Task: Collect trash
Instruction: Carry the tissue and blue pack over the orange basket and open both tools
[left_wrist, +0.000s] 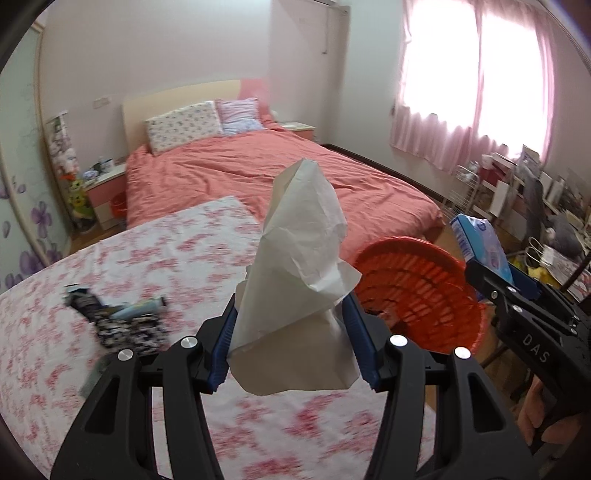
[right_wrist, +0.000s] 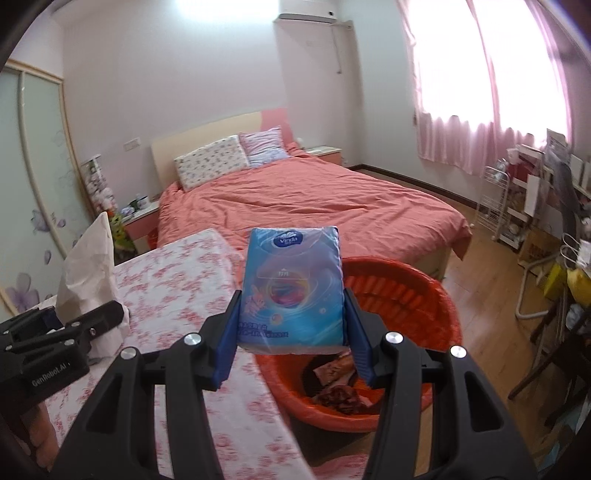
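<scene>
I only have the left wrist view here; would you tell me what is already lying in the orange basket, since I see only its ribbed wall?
Observer: From the right wrist view, the orange basket holds some reddish-brown wrappers at its bottom.
Operator: Thank you. What exactly is the right gripper carrying?
Observer: The right gripper is shut on a blue tissue pack with a Vinda logo, held upright, in line with the basket's near rim.
Operator: And how does my left gripper look from there?
Observer: The left gripper holds the crumpled white tissue over the floral tablecloth, left of the basket.
</scene>
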